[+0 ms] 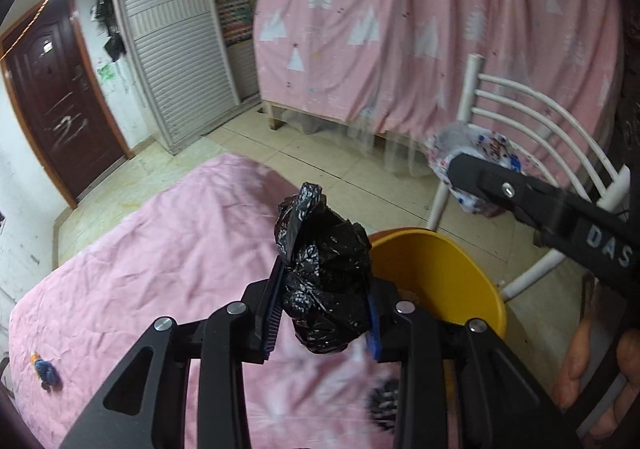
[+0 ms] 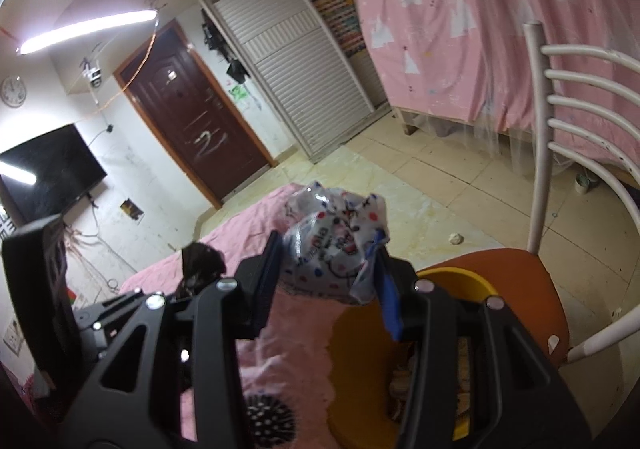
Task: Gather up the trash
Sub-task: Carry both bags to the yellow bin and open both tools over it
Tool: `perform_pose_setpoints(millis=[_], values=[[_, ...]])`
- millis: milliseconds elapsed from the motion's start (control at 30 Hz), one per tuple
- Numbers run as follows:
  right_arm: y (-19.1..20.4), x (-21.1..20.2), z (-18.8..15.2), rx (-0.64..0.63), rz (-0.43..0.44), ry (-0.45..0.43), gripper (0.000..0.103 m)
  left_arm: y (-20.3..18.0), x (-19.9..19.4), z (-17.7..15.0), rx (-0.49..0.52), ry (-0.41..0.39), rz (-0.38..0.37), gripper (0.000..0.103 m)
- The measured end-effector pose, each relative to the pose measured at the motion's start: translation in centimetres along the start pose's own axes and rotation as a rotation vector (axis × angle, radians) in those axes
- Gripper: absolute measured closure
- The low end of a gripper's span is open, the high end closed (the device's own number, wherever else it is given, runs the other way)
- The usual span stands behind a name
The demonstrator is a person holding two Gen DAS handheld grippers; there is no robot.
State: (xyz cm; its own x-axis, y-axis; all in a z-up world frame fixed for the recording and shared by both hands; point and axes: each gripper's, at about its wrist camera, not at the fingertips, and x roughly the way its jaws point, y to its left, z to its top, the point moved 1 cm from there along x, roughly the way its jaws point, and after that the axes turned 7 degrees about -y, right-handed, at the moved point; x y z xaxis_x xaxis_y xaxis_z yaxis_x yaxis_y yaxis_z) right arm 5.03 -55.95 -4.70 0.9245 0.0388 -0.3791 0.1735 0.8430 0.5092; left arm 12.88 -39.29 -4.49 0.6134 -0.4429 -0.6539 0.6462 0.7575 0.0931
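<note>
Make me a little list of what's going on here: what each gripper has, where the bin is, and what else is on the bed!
left gripper: shut on a crumpled black plastic bag
right gripper: shut on a crumpled patterned wrapper
bin: yellow bin beside the pink bed cover, near a white chair
also on the bed: a small blue and orange item
task state: both pieces held, not yet dropped in the bin
</note>
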Motion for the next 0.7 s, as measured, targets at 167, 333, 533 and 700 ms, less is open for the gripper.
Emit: perform_pose_setpoints(millis=[167, 333, 533, 700], values=[[-1.2, -0.3, 0.1, 0.025, -0.015, -0.011, 0.060, -2.3, 0.6, 0.1, 0.045, 0.016, -0.027, 0.079], [-1.9, -0.4, 0.4, 0.037, -0.023, -0.018, 0.060, -3.9, 1.4, 0.0, 0.071, 0.032, -0.040, 0.064], [-2.4, -0.3, 0.0, 0.043, -0.034, -0.009, 0.058, -3.3, 1.8, -0.7, 0.064, 0.041, -0.035, 0.049], [-1.9, 0.0, -0.2, 0.039, -0.048, 0.004, 0.034, -1.4, 1.7, -0.9, 0.025, 0.046, -0.024, 0.048]])
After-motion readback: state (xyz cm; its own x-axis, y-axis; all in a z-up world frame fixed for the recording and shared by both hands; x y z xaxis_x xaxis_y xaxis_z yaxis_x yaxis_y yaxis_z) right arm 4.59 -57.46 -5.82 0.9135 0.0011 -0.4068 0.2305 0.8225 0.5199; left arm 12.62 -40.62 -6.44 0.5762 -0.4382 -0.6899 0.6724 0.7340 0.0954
